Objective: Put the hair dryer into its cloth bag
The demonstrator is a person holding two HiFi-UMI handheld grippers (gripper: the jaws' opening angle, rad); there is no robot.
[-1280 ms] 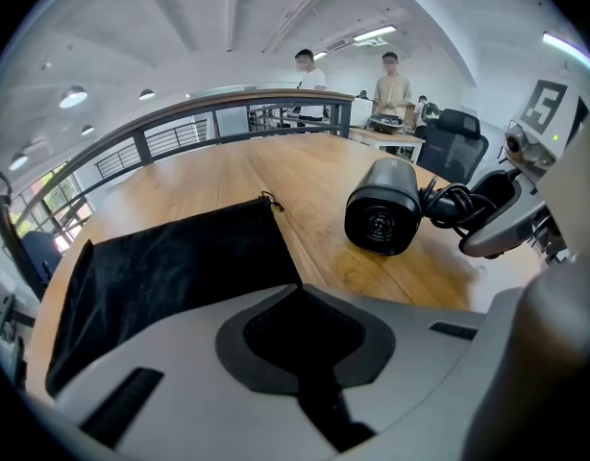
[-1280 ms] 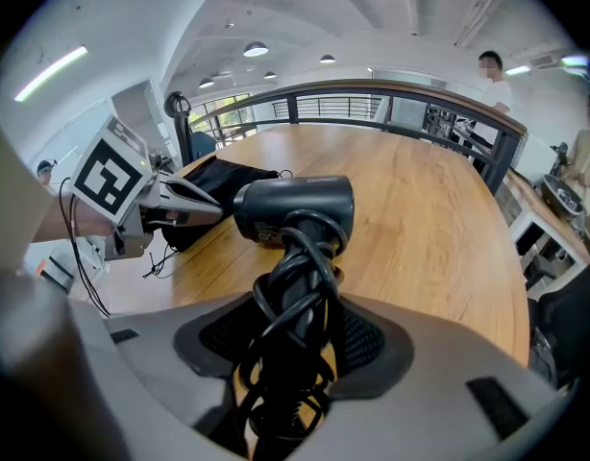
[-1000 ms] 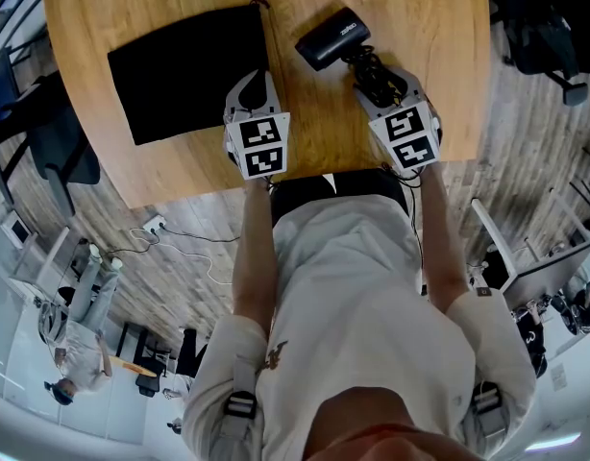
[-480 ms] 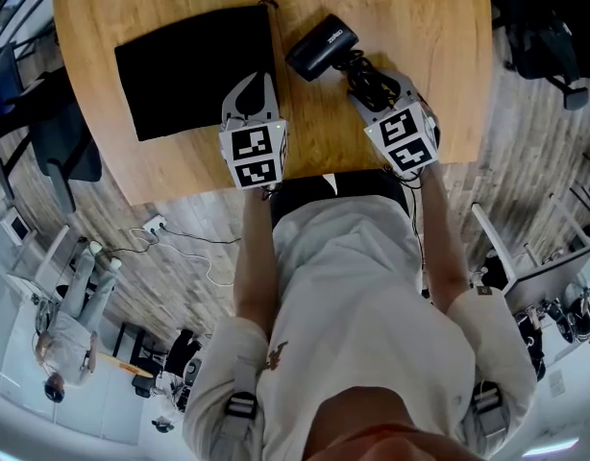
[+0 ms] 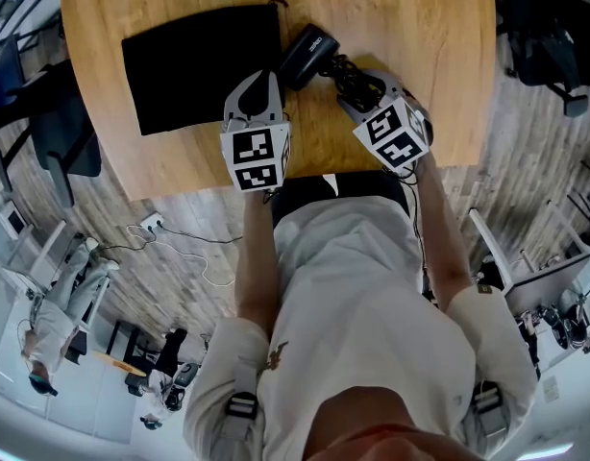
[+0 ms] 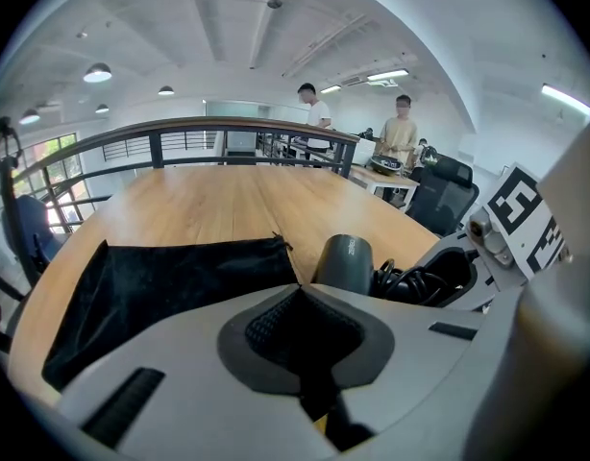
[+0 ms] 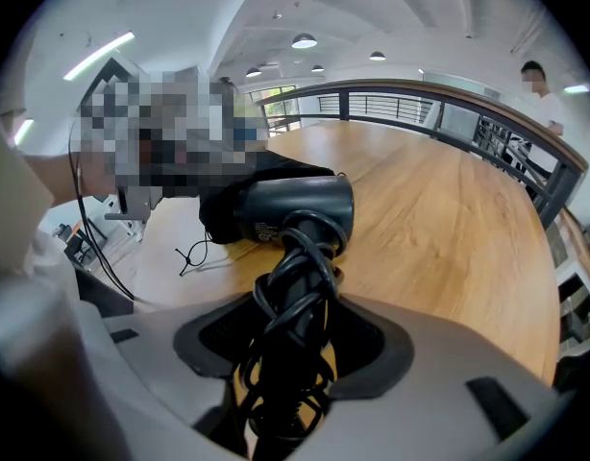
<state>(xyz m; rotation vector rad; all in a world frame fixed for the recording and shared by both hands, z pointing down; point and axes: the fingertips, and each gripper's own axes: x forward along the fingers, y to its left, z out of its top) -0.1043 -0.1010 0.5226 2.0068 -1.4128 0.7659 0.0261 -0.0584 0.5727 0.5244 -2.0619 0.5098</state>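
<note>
Hair dryer (image 5: 309,51) — in right gripper (image 5: 360,89) — beside bag (image 5: 194,65).

Looks like an open-plan office: big wooden counter (image 5: 420,27), black swivel chair (image 6: 445,196), long railing (image 6: 180,129), ceiling lights (image 6: 97,72), people (image 6: 403,134) standing at desks.

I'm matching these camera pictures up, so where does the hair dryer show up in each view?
Head view: the hair dryer lies at upper centre.
Left gripper view: right of centre, at mid-height.
Right gripper view: at the centre, cord-wrapped handle nearest the camera.
Shared landmark: the wooden table under it.
</note>
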